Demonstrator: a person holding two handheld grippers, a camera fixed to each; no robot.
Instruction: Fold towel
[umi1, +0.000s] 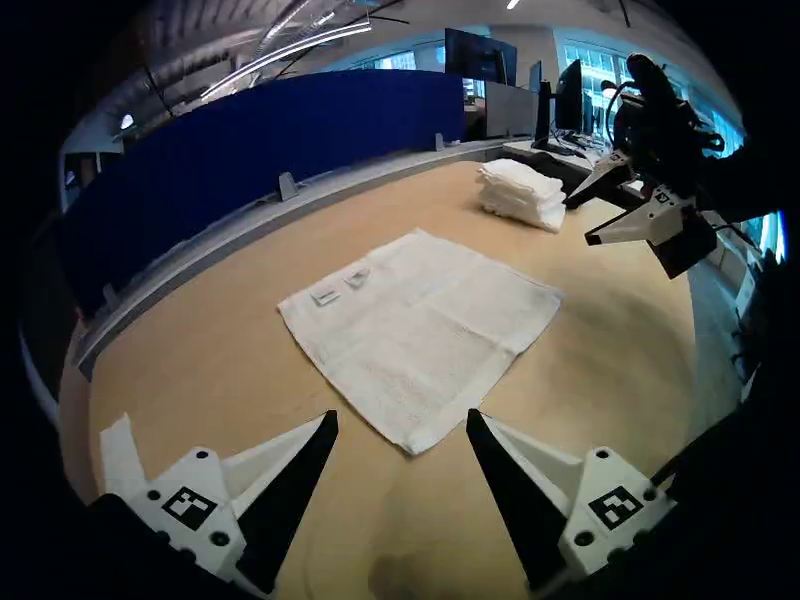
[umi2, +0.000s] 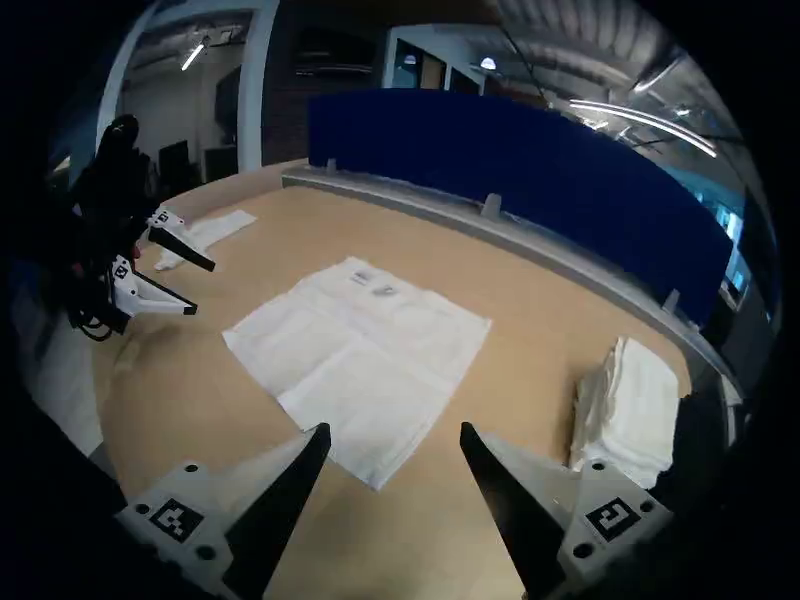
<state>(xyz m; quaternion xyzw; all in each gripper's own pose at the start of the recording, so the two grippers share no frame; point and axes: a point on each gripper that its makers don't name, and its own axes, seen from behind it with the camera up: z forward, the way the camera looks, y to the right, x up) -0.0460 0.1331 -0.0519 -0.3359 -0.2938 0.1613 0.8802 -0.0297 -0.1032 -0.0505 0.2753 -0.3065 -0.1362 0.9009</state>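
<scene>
2 spread, empty grippers face the towel lying flat on the table: 1 corner points at the left gripper, another at the right gripper, seemingly equally near.

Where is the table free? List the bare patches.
The table is bare between the spread towel and the blue divider, and between that towel and the folded stack. Crowded near the stack, where the right gripper hovers.
</scene>
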